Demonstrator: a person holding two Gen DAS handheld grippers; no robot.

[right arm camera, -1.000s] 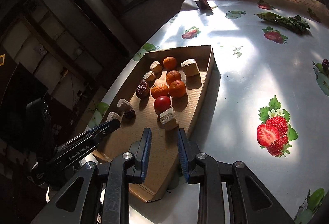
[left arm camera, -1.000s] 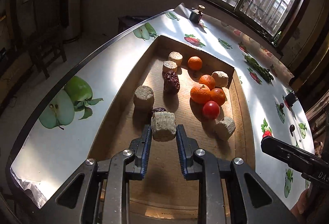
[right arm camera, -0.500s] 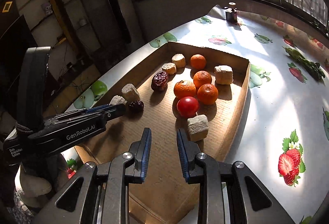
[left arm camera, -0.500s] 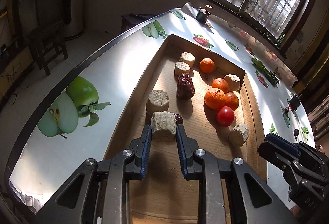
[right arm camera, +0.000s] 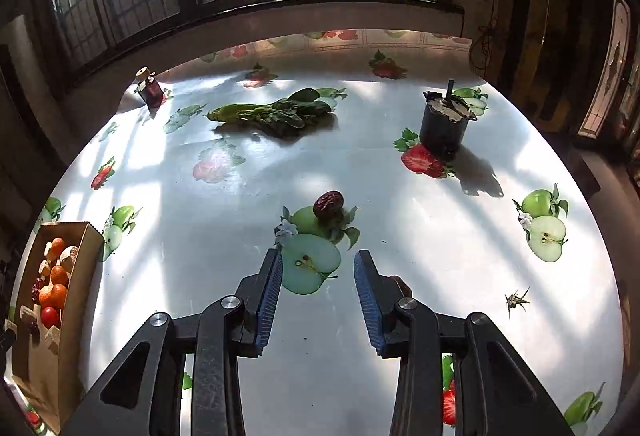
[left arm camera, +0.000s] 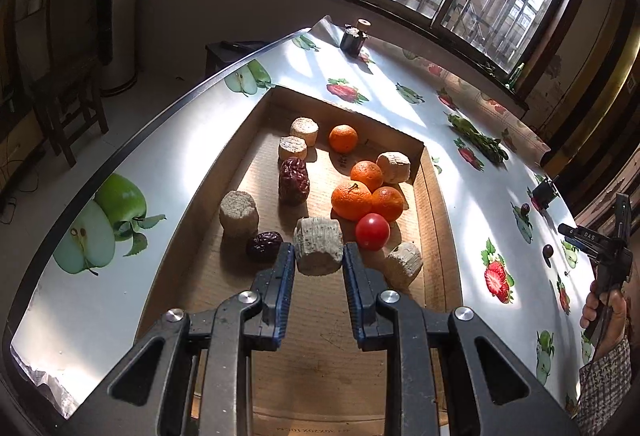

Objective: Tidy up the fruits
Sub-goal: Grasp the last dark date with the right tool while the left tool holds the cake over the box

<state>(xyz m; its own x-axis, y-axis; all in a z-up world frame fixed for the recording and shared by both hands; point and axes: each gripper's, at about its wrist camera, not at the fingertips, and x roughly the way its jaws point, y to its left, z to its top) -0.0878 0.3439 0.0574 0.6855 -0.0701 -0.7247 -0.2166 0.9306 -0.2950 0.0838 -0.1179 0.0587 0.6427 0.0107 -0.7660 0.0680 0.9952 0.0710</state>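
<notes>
Left fingers (left arm camera: 288, 268) clamped on a pale rough cylindrical block (left arm camera: 318, 250), held over the middle of the cardboard tray (left arm camera: 434, 204). Left gripper (left arm camera: 319, 264) pointing down into that tray. Just left of the held block, a small dark jujube (left arm camera: 264, 246); beyond it, another pale block (left arm camera: 239, 214) and a larger red jujube (left arm camera: 294, 180). To the right, a red tomato (left arm camera: 373, 231) touching a cluster of three oranges (left arm camera: 352, 200), with a fourth orange (left arm camera: 343, 138) farther back. More pale blocks near the far wall and at the tray's right side.

Right fingers (right arm camera: 270, 292) apart and opening, nothing between them, only bare worktop (right arm camera: 224, 220) with its fruit-print cover below. Right gripper (right arm camera: 318, 276) aimed toward a lone red jujube (right arm camera: 328, 204) lying on a printed apple, ahead of the tips and not touching them. Farther back, a bunch of leafy greens (right arm camera: 276, 114), a dark pot (right arm camera: 444, 128) with a stick in it, and a small dark jar (right arm camera: 150, 92) near the window. Cardboard tray well apart at the far left edge of the right view. Person's hand (left arm camera: 604, 312) on the right gripper's handle seen at the edge of the left view.
</notes>
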